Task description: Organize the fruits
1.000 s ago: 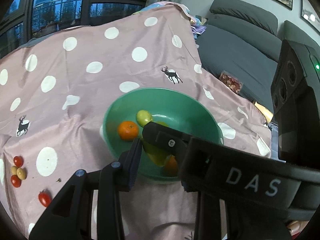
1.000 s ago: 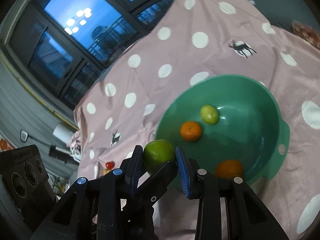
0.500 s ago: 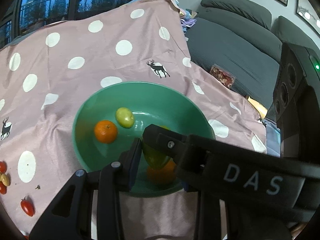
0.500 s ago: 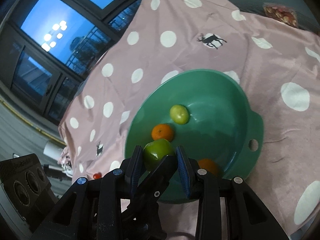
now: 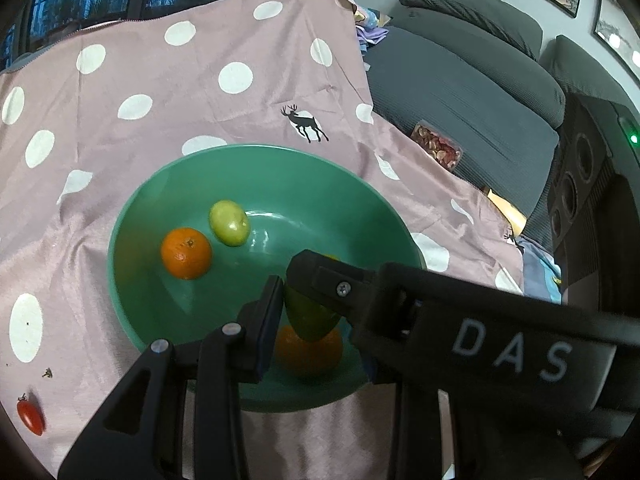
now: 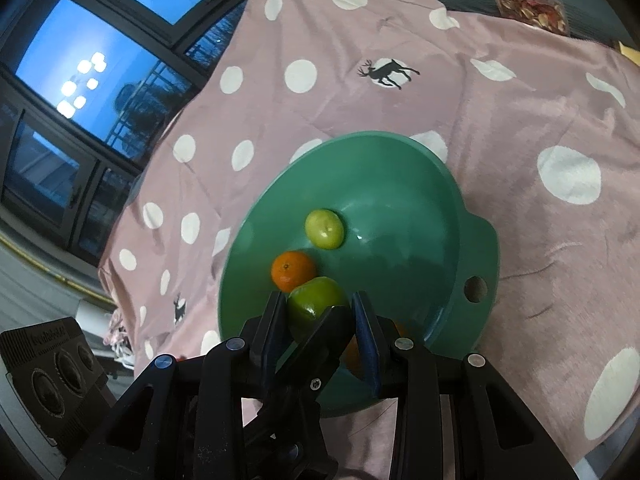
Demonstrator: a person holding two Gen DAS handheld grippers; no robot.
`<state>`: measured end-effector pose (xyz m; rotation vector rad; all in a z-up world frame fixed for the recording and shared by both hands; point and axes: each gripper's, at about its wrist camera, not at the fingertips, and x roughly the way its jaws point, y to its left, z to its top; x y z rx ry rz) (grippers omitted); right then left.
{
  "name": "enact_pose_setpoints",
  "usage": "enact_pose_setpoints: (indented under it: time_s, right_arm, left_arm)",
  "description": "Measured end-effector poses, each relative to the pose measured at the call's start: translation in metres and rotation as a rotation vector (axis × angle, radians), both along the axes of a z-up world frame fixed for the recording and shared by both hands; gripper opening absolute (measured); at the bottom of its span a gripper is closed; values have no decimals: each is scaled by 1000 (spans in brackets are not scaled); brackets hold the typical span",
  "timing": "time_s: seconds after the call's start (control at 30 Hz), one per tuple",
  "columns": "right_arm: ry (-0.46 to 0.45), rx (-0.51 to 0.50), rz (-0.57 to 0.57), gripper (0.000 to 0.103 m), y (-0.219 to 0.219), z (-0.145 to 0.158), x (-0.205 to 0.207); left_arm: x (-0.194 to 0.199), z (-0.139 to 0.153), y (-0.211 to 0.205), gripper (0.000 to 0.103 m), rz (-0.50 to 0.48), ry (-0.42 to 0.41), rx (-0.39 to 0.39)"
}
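Note:
A green bowl (image 5: 260,152) (image 6: 480,240) sits on a pink polka-dot cloth (image 5: 160,92). It holds an orange (image 5: 186,253) (image 6: 293,271), a yellow-green fruit (image 5: 229,223) (image 6: 324,229) and a second orange (image 5: 308,354) near its front wall. A dark green fruit (image 5: 310,318) (image 6: 316,300) hangs over the bowl's near side. My right gripper (image 6: 320,316) is shut on it, a pad on each side. My left gripper (image 5: 316,320) crosses it and grips the same fruit. Its left pad touches the fruit; its right finger is hidden behind the right gripper's finger (image 5: 320,276).
A red cherry tomato (image 5: 30,416) lies on the cloth at the lower left. A grey sofa (image 5: 460,80) with a snack packet (image 5: 436,148) (image 6: 530,10) stands beyond the cloth's right edge. Dark windows (image 6: 80,80) are behind.
Both grippers, with the green fruit between them, have moved forward and down from the bowl's near rim to over its inside. The bowl looks larger. The other tomatoes have left the view.

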<state>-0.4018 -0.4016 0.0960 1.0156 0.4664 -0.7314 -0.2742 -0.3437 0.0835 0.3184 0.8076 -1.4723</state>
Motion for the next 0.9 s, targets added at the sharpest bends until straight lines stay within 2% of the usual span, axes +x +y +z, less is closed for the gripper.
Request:
enact_pose_setpoints:
  time_s: [0.27, 0.47, 0.7, 0.8, 0.9]
  right_arm:
    - [13, 0, -19, 37, 0, -1, -1]
    - [28, -8, -40, 37, -1, 0, 0]
    - [55, -44, -74, 37, 2, 7, -2]
    - [56, -69, -74, 37, 5, 11, -1]
    - [65, -97, -78, 37, 9, 16, 2]
  left_arm:
    - [1, -2, -1, 33, -6, 30, -2]
    - [4, -2, 1, 36, 11, 51, -8]
    - [12, 6, 17, 51, 37, 48, -18]
    - [23, 12, 31, 59, 71, 64, -25]
    - [37, 21, 51, 62, 122, 68, -44]
